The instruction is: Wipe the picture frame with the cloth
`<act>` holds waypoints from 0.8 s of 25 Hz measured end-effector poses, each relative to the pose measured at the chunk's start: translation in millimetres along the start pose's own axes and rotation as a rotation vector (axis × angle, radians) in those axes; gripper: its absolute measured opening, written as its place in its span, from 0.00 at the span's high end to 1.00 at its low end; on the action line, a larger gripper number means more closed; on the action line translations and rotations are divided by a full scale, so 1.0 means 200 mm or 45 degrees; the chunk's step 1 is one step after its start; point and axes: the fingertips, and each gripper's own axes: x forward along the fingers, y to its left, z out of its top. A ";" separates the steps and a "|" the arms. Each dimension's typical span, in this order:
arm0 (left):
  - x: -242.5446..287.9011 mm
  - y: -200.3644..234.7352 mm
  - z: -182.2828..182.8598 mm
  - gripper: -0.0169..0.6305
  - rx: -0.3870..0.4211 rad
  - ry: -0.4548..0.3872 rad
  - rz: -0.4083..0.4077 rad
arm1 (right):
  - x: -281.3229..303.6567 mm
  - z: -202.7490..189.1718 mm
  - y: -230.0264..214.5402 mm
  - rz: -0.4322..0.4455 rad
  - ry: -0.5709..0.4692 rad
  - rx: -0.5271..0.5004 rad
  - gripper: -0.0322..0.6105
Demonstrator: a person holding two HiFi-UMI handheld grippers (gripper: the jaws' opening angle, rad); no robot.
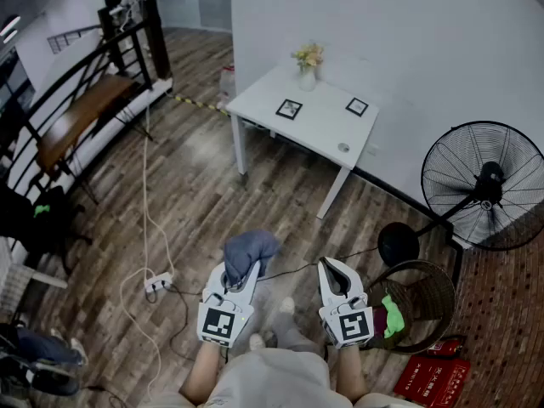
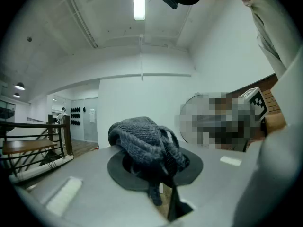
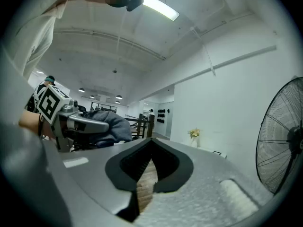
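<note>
Approach step, wiping not begun: left tool (image 1: 245,270) clenched on cloth (image 1: 249,249), right tool (image 1: 333,269) clenched empty, both well short of counter (image 1: 327,138), where two frames (image 1: 289,109) (image 1: 357,106) lie flat; next likely needs a walk up to counter, cloth lowered onto a frame.

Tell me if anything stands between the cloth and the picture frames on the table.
Nothing visible does. Only bare wooden floor lies between the cloth, held in the left tongs, and the table with the two picture frames.
</note>
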 end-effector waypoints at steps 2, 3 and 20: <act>0.07 0.02 -0.02 0.84 -0.006 0.015 -0.001 | 0.05 -0.01 -0.05 -0.003 -0.001 0.023 0.94; 0.11 0.03 -0.02 0.84 -0.009 0.020 -0.001 | 0.08 -0.02 -0.08 -0.003 0.000 0.032 0.94; 0.81 0.12 0.03 0.84 0.035 0.048 0.071 | 0.55 -0.11 -0.67 0.127 0.013 0.122 0.94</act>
